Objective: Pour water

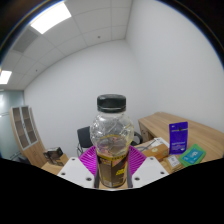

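Your claw (112, 172) is clamped on the bottle (111, 140) — both purple pads (88, 161) press its lower sides, jaws narrowed to its width. The bottle stands upright between the fingers, dead centre, rising toward 12 o'clock.

Risks from here:
- The black cap (111, 102) looks still on; tilt now and nothing pours, so it likely has to come off first.
- The grip sits low on a smooth, rounded body — the bottle could pivot or slip in the pads as you tip it.
- No cup or glass is visible, so where you'd aim the pour can't be told.

Bottle look: clear plastic, squat and round-shouldered, amber-looking lower part, label hard to read.

Beyond it: a wooden desk (155, 124) at 3 o'clock with a purple box (179, 136), and a dark chair (83, 136) at 9 o'clock.
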Tool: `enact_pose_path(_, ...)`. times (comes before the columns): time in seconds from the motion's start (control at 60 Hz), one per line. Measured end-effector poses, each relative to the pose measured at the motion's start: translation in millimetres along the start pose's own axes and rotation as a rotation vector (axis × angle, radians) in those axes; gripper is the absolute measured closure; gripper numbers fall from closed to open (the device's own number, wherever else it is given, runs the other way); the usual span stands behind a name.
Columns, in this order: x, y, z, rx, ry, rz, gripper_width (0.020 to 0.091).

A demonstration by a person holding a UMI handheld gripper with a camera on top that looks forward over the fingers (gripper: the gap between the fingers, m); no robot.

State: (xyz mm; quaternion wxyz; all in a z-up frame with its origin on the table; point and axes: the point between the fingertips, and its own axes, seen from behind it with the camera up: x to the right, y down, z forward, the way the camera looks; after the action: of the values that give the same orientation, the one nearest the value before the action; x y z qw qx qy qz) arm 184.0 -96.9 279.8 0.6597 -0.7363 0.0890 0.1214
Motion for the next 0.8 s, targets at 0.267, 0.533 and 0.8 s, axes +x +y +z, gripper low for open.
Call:
enact_pose_path(0.267, 121.9, 91.6, 4.3, -0.147, 0.184, -0.322, 0.0737)
enact_pose_path(0.533, 162.9, 148.2, 1.8, -0.182, 0.216, -0.255, 0.0729)
enact_pose_path(0.8, 163.3, 163.0, -13.2, -0.311, 0.245, -0.222, 0.0262)
